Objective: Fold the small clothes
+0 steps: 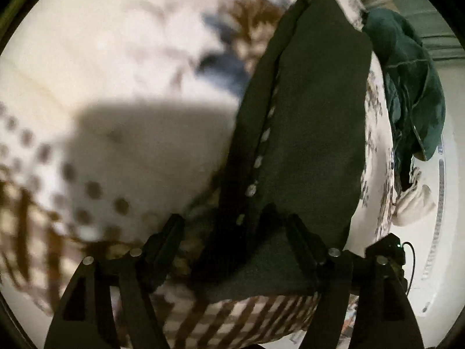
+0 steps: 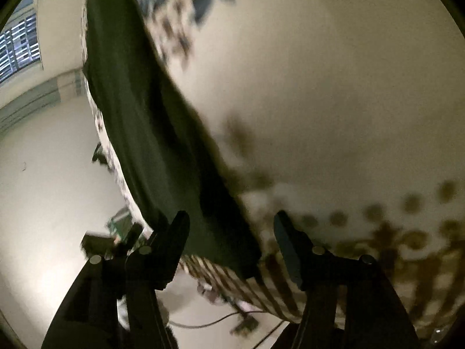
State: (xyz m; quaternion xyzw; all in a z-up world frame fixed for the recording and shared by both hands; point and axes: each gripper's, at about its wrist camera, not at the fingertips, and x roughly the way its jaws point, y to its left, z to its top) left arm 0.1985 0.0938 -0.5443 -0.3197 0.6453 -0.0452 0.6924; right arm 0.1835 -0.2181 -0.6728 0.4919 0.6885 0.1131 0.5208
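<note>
Cream bedding (image 1: 87,43) printed with brown dots, brown stripes and blue-brown leaf shapes is covering the bed and filling most of both views; much of the print is blurred.

Task item: a dark green garment (image 1: 305,116) is lying flat on the bedding near the bed's edge. Its long axis is running away from both cameras, from the claws toward the far end of the bed. In the left wrist view, a seam with a row of pale buttons is running along that axis, and the near end is lying between the fingers. In the right wrist view, the garment (image 2: 139,116) is appearing as a long, smooth, matte strip, with its near corner lying between the fingers.

Left claw (image 1: 235,229): the fingers are standing wide apart, one on each side of the garment's near end. Whether they are touching the cloth cannot be told.

Right claw (image 2: 231,226): the fingers are standing wide apart and gripping nothing; the near corner of the garment is lying in the gap.

Surroundings: a crumpled teal garment (image 1: 407,87) is hanging over the bed's edge just beside the dark green one, with a pale cloth (image 1: 412,203) bunched below it. A white floor (image 2: 43,189) is showing beyond the edge. A barred window (image 2: 20,43) is visible at the far left of the right wrist view. Small items on the floor are too blurred to identify.
</note>
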